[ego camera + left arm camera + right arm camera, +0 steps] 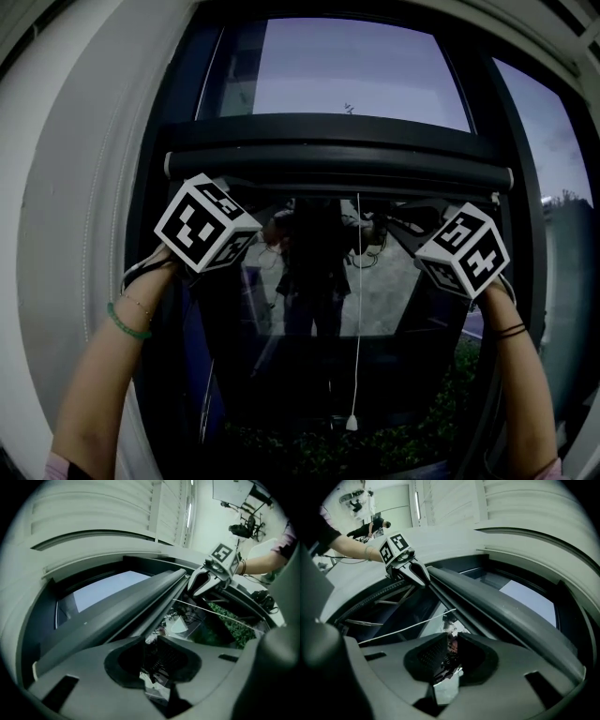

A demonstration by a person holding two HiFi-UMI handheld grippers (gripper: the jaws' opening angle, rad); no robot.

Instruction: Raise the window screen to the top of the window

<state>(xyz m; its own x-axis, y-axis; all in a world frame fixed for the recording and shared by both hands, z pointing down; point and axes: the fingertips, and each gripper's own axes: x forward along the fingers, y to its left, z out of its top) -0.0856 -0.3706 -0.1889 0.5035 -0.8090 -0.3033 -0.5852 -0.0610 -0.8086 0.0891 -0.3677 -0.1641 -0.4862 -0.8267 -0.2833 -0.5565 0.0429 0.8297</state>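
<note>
The window screen's dark bottom bar (337, 169) lies across the window, a little above its middle. My left gripper (242, 214) is under the bar's left end and my right gripper (424, 227) is under its right end. In the left gripper view the bar (122, 611) runs just past my left gripper's (152, 656) jaws to the right gripper (204, 581), whose fingers touch its underside. From the right gripper (449, 660) the bar (501, 606) leads to the left gripper (415, 571). Both pairs of jaws stand close together with nothing between them.
A thin white pull cord (357, 309) hangs from the bar's middle down to a small toggle (352, 423). Bare glass (347, 70) shows sky above the bar. The dark window frame (483, 122) and pale wall (75, 187) close in on both sides. Green foliage (394, 445) lies below outside.
</note>
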